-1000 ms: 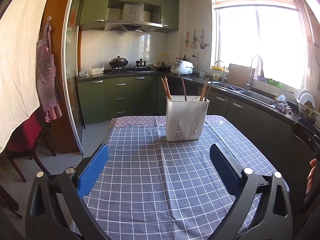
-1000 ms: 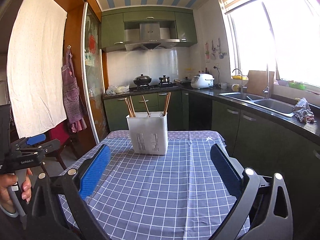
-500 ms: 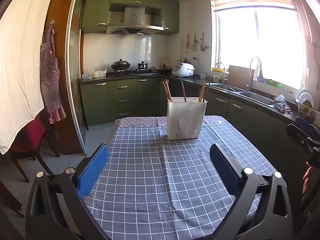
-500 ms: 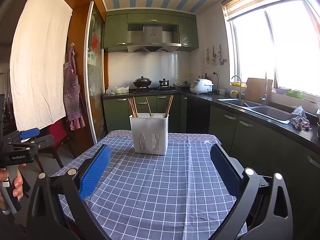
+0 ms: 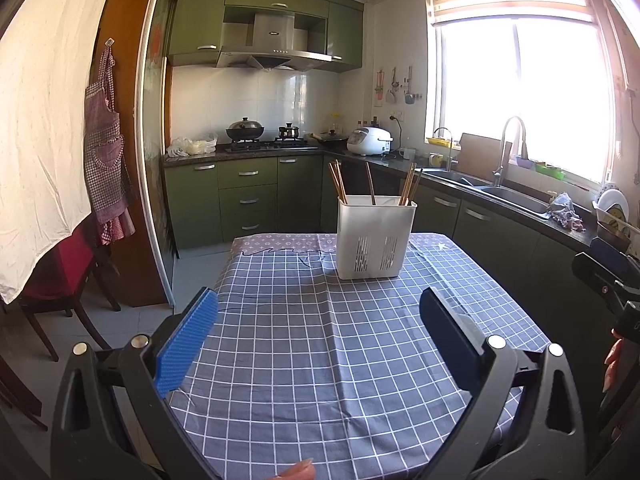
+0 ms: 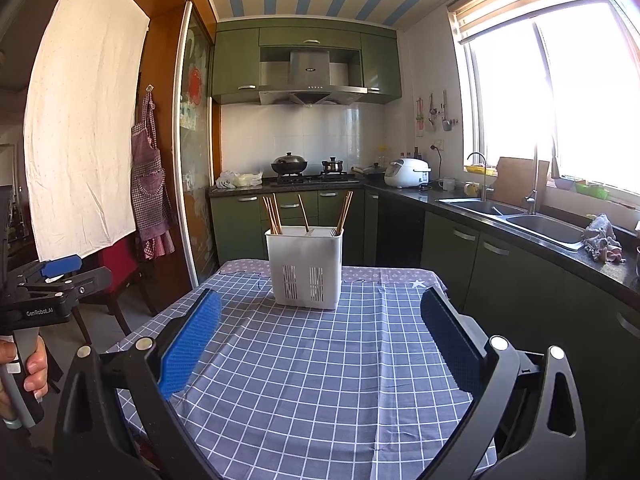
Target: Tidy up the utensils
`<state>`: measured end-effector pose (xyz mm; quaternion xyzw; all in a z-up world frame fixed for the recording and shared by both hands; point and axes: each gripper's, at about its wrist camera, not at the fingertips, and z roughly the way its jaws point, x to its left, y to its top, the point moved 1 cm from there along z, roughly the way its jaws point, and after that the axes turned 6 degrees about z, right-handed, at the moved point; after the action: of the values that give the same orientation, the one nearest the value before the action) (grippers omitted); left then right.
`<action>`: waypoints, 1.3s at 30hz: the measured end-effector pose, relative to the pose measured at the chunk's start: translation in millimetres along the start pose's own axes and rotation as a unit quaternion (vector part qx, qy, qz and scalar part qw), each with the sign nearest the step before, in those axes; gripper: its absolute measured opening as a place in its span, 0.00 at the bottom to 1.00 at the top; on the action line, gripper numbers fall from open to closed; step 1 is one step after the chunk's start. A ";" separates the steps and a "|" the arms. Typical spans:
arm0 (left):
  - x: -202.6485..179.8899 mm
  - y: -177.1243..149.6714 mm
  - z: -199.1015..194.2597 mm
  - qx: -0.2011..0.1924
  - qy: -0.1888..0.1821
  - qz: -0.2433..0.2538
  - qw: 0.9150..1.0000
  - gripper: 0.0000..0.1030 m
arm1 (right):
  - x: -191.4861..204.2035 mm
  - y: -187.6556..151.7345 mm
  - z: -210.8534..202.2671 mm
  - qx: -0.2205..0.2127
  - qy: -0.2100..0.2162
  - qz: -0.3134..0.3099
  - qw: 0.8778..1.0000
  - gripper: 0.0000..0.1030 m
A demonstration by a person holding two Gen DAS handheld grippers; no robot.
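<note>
Chopsticks (image 5: 408,184): wooden, standing upright in three groups in a white holder (image 5: 374,238), which sits toward the far end of the desk (image 5: 320,360), on the checked cloth (image 6: 320,380). They lean against the rim in separate compartments, seemingly already sorted; no loose utensils show on the cloth, so the task looks at or near its end. Left gripper (image 5: 318,344): empty, jaws spread wide, held level above the near end of the desk, well apart from the holder, apparently on standby. Right gripper (image 6: 320,344): likewise empty and wide apart, facing the holder from the near edge; the person's hand (image 6: 24,376) on the left gripper's handle shows at that view's left border. Surroundings: green kitchen cabinets, stove with pots, rice cooker (image 6: 408,172), sink (image 6: 520,220) under a bright window, apron (image 5: 106,148) hanging by the door. Change against the pictures half a second and a second ago: both views have tilted slightly upward and drawn back, the holder appearing a little lower and farther; jaws unchanged, holder and chopsticks unmoved.
</note>
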<state>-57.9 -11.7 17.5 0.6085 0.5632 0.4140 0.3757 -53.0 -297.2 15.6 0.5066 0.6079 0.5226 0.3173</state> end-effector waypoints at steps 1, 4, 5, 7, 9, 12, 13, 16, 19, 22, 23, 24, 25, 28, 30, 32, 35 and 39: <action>-0.3 -0.1 0.0 0.000 -0.001 0.001 1.000 0.93 | 0.7 0.2 0.9 0.001 0.000 -0.001 1.000 0.95; -1.4 -1.0 0.5 0.002 -0.006 0.002 1.000 0.93 | 1.5 0.0 1.7 0.003 0.003 -0.002 1.000 0.95; -1.3 -1.0 0.8 0.003 -0.007 0.000 1.000 0.93 | 1.8 -0.1 2.2 0.004 0.003 -0.003 1.000 0.95; -0.9 -1.1 1.2 0.004 -0.009 -0.002 1.000 0.93 | 2.0 -0.6 3.3 0.005 0.004 -0.003 1.000 0.95; 0.4 -1.6 0.9 0.004 -0.010 -0.006 1.000 0.93 | 1.8 -0.8 4.7 0.006 0.005 -0.002 1.000 0.95; 0.3 -0.9 0.4 0.002 -0.004 -0.003 1.000 0.93 | 1.8 -1.2 5.7 0.007 0.005 -0.001 1.000 0.95; 0.0 -0.7 0.2 0.002 -0.003 -0.002 1.000 0.93 | 1.5 -1.2 5.8 0.007 0.005 0.000 1.000 0.95; -0.2 0.0 1.0 0.002 -0.002 -0.002 1.000 0.93 | 1.4 -1.1 5.9 0.007 0.006 0.000 1.000 0.95; -0.7 -0.1 0.6 0.002 0.000 0.001 1.000 0.93 | 0.8 -0.9 7.5 0.008 0.007 0.000 1.000 0.95; -2.1 -0.5 0.4 0.002 0.002 0.004 1.000 0.93 | 0.4 -0.9 7.8 0.009 0.007 0.000 1.000 0.95; -2.4 -0.6 0.5 0.003 0.002 0.005 1.000 0.93 | 0.3 -0.9 8.2 0.009 0.007 0.000 1.000 0.95; -2.3 -0.5 0.2 0.003 0.002 0.004 1.000 0.93 | 0.1 -0.9 8.2 0.009 0.008 0.000 1.000 0.95; -2.3 -0.3 0.1 0.003 0.001 0.005 1.000 0.93 | 0.0 -0.8 8.4 0.009 0.008 0.000 1.000 0.95; -2.7 -0.5 -0.4 0.003 -0.001 0.004 1.000 0.93 | 0.5 -1.4 9.6 0.010 0.008 0.000 1.000 0.95; -2.4 -0.4 -0.6 0.004 -0.005 0.002 1.000 0.93 | 0.8 -1.4 10.1 0.009 0.009 0.000 1.000 0.95; -1.7 -0.4 -0.3 0.004 -0.005 0.002 1.000 0.93 | 1.0 -1.4 10.8 0.009 0.008 0.000 1.000 0.95; -2.4 -1.1 -0.4 0.004 -0.003 0.003 1.000 0.93 | 1.3 -1.7 11.4 0.010 0.009 0.000 1.000 0.95; -4.8 -1.2 -0.2 0.006 -0.004 0.007 1.000 0.93 | 1.5 -2.4 13.2 0.011 0.009 0.000 1.000 0.96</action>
<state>-58.6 -16.4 16.1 0.6159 0.5602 0.4108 0.3715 -42.0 -291.5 10.2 0.5053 0.6161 0.5210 0.3061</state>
